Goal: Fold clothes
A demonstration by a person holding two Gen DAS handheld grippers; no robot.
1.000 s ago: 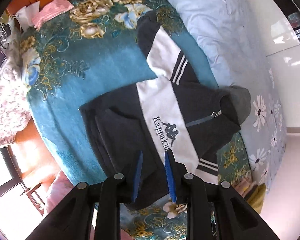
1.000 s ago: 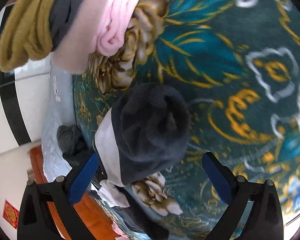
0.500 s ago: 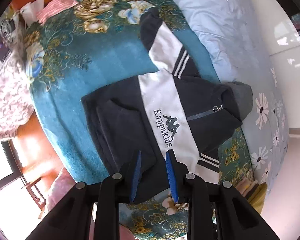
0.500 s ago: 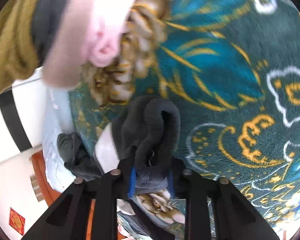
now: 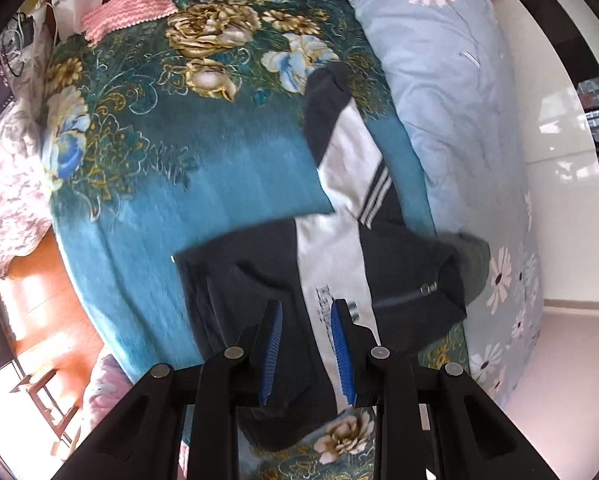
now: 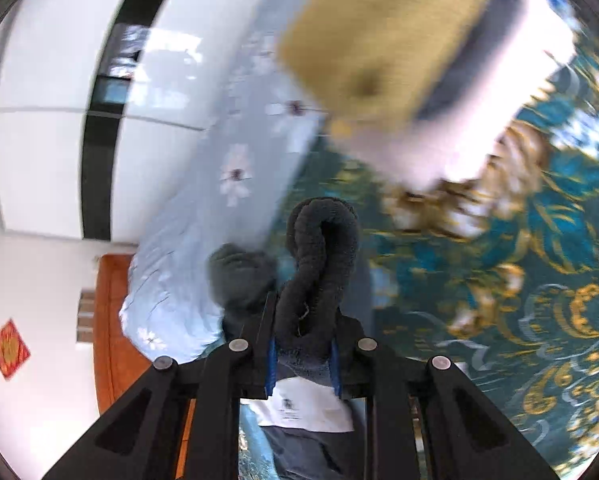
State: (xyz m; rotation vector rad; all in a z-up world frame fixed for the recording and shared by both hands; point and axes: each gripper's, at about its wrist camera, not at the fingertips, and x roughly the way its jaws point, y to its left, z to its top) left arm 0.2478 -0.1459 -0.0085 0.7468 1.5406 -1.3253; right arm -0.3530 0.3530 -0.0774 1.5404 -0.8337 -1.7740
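A dark navy jacket with a white band lies spread on the teal flowered blanket. One sleeve stretches away from it and its grey hood rests by the quilt. My left gripper hovers over the white chest band; its jaws stand a narrow gap apart, with nothing pinched. My right gripper is shut on the other sleeve's dark cuff, which bulges up out of the jaws, raised off the blanket. The hood and white band show beneath it.
A light blue daisy quilt runs along the bed's right side. A blurred stack of folded clothes, mustard, grey and pink-white, sits beyond the right gripper. A pink knit piece lies at the blanket's far end. White floor lies past the quilt.
The right gripper went from wide open around the cuff to shut on it, then rose with it. The left gripper slid across the jacket, from its dark part onto the white band.
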